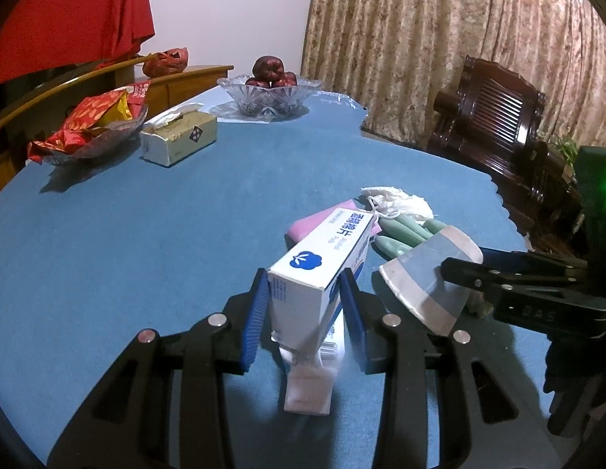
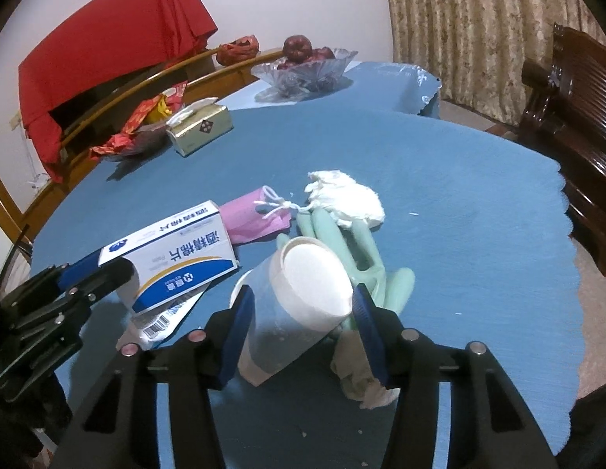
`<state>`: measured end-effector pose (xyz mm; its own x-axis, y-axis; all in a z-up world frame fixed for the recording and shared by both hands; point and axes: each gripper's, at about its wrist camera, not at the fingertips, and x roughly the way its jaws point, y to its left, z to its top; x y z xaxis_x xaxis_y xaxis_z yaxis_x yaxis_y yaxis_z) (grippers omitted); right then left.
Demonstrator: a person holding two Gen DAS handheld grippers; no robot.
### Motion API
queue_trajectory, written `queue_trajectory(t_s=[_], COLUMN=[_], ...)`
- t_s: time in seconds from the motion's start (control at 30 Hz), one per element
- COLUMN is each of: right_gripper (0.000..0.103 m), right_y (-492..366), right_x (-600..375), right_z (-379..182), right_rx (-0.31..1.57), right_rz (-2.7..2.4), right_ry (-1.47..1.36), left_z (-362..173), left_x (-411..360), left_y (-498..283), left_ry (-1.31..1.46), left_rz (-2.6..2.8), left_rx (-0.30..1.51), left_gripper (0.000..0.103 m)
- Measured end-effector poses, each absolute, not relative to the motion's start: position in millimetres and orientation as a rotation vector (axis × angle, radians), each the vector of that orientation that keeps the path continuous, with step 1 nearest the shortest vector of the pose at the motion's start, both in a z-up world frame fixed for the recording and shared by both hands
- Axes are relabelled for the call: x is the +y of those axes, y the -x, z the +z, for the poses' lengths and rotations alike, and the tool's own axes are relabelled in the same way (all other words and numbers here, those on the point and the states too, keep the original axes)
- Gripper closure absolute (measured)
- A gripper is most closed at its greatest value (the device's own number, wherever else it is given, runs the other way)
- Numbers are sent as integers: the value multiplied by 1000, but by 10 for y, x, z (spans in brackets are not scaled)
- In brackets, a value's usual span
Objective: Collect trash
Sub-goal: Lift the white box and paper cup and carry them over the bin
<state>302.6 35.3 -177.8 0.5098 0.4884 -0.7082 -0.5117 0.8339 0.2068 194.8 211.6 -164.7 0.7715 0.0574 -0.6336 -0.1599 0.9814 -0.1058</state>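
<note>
My left gripper [image 1: 304,293] is shut on a white and blue cardboard box [image 1: 322,265] and holds it tilted over the blue table; the box also shows in the right wrist view [image 2: 174,258]. A small white packet [image 1: 306,387] lies under it. My right gripper [image 2: 301,308] is shut on a paper cup [image 2: 299,297] lying on its side; the cup also shows in the left wrist view [image 1: 431,277]. A green rubber glove [image 2: 357,250], a pink pouch [image 2: 256,215] and a crumpled white tissue [image 2: 345,199] lie just beyond.
A tissue box [image 1: 179,136], a glass dish of red wrappers [image 1: 88,133] and a glass bowl of apples [image 1: 269,92] stand at the far side. A dark wooden chair [image 1: 494,117] stands to the right by the curtain. The table's scalloped edge [image 2: 572,273] is near on the right.
</note>
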Motion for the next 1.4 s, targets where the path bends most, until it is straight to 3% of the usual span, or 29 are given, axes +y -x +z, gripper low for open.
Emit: queue_trajectory(t_s=[0.07, 0.27, 1.4], right_gripper=[56, 61, 61], right_y=[-3031, -2939, -2075], right_x=[361, 282, -949], right_z=[-1777, -1663, -916], right_rx=[844, 810, 661], right_rz=[608, 619, 465], right_ry=[29, 31, -34], left_z=[-1646, -1622, -949], left_x=[2120, 2099, 1194], left_y=[-1941, -1933, -1386], left_ry=[158, 158, 104], left_rz=[119, 123, -6], left_rx=[682, 675, 579], left_gripper=[67, 68, 70])
